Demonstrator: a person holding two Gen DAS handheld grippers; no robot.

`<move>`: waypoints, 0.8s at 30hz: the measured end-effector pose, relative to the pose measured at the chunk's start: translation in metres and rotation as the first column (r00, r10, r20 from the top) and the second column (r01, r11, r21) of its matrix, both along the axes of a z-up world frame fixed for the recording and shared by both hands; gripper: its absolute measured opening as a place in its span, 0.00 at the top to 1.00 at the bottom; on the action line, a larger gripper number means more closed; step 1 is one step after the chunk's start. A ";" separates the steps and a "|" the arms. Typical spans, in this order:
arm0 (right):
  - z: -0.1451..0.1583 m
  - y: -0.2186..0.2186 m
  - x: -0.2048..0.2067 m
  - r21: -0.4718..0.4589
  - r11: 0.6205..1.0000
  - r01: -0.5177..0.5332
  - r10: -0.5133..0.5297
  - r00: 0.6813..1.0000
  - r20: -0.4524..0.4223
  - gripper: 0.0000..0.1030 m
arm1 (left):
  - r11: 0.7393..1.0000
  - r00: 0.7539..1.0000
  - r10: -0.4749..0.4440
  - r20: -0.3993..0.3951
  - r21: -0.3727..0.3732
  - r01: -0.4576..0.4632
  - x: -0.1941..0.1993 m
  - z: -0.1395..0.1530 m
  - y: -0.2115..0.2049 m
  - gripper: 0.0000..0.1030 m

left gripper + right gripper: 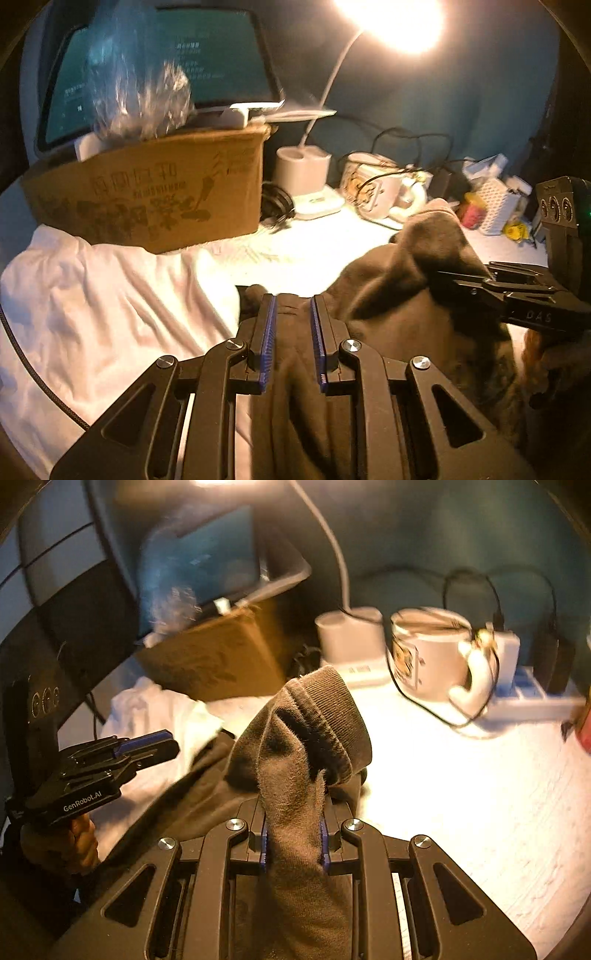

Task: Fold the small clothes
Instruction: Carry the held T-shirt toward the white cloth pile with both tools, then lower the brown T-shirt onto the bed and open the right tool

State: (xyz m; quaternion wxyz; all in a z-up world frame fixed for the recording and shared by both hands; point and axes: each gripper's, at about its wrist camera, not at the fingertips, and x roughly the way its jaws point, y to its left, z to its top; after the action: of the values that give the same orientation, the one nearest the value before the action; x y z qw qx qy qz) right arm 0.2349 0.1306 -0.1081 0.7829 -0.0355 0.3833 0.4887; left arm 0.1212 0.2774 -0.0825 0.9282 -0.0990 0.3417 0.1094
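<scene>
Both tongs are clamped on the dark garment: right tongs pinch a bunched strip with the ribbed cuff flopping up at 12 o'clock, left tongs hold a fold of it between narrow blue pads

Garment sags between your two grips, low over the tabletop, partly over the white cloth

For a clean fold, I'd pull the two grips apart to take the slack out before laying it down, and keep the cuff from rolling under

Open room: lit patch at 1–3 o'clock from the right tongs. Tighter at 11: cardboard box sits on the white cloth. Far edge is crowded with the mug, cables and lamp base, so stay short of them
</scene>
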 end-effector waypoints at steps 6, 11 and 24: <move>-0.018 -0.001 0.014 -0.031 0.999 0.024 -0.026 0.998 -0.060 0.79 | 0.998 0.999 -0.019 -0.038 -0.058 0.017 0.010 -0.011 0.009 0.83; -0.035 -0.005 0.025 -0.060 0.997 0.040 -0.047 0.992 -0.116 0.71 | 0.994 0.998 -0.053 -0.046 -0.099 0.048 0.013 -0.011 0.003 0.82; -0.033 -0.026 0.021 -0.073 0.995 0.061 -0.069 0.990 -0.119 0.71 | 0.991 0.968 -0.097 -0.229 -0.114 0.072 0.016 -0.040 -0.010 0.82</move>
State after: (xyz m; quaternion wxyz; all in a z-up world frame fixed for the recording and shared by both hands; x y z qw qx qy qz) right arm 0.2555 0.1050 -0.1414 0.7719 -0.0203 0.4480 0.4506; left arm 0.1374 0.2675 -0.1228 0.8787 -0.1192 0.4580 0.0624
